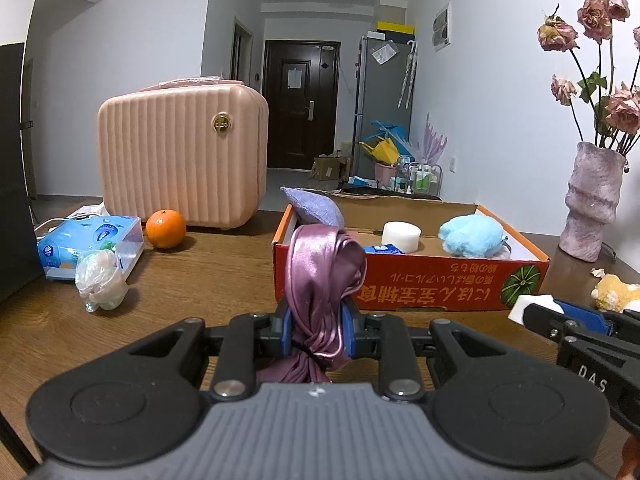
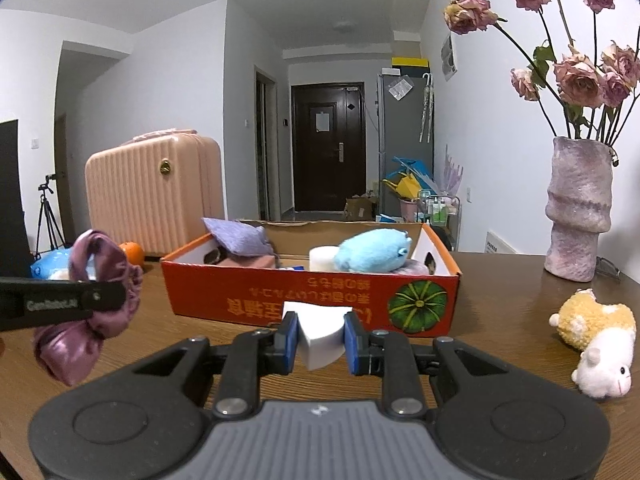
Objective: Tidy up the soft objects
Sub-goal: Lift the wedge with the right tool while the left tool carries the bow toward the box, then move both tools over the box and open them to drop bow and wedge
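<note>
While gripping cloth [image 1: 320, 280]: hand-held gripper [image 1: 318, 330] near-level

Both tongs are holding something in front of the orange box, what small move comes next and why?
Probably carry the right tongs forward over the box rim. They are shut on a white sponge short of the box, where other soft things already lie.

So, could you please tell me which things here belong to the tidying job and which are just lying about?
Job:
- purple satin cloth, left gripper
- white sponge, right gripper
- hamster plush
- orange box

Lying about:
- pink case
- orange
- vase
- tissue pack
</note>
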The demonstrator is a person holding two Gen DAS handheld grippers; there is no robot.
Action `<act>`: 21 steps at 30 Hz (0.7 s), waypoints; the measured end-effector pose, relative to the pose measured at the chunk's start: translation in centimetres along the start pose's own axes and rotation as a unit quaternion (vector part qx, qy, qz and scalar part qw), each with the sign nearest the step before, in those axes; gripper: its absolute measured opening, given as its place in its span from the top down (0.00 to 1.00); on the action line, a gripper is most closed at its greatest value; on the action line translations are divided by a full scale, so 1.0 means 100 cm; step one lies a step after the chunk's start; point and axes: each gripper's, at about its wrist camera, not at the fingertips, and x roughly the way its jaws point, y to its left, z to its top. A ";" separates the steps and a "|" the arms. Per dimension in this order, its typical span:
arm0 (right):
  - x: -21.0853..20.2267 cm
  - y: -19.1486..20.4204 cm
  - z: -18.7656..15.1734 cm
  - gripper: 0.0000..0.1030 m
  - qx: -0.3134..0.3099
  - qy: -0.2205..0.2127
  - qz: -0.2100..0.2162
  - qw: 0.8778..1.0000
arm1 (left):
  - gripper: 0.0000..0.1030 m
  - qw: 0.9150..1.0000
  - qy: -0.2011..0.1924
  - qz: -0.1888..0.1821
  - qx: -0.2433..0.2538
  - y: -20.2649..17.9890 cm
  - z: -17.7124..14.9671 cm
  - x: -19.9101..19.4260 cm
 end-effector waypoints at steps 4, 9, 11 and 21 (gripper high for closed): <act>-0.002 0.008 0.001 0.77 -0.001 -0.008 0.004 1.000 | 0.76 1.000 -0.001 -0.002 -0.001 0.000 0.001 -0.001; -0.002 0.015 0.003 0.77 -0.003 -0.017 0.002 1.000 | 0.76 1.000 -0.001 -0.005 -0.002 -0.001 0.002 -0.001; -0.001 0.016 0.004 0.77 -0.002 -0.021 0.001 1.000 | 0.76 1.000 -0.001 -0.006 -0.002 -0.002 0.003 -0.001; 0.008 0.014 0.011 0.77 0.008 -0.042 -0.008 0.999 | 0.76 1.000 -0.006 -0.008 -0.005 -0.006 0.012 0.007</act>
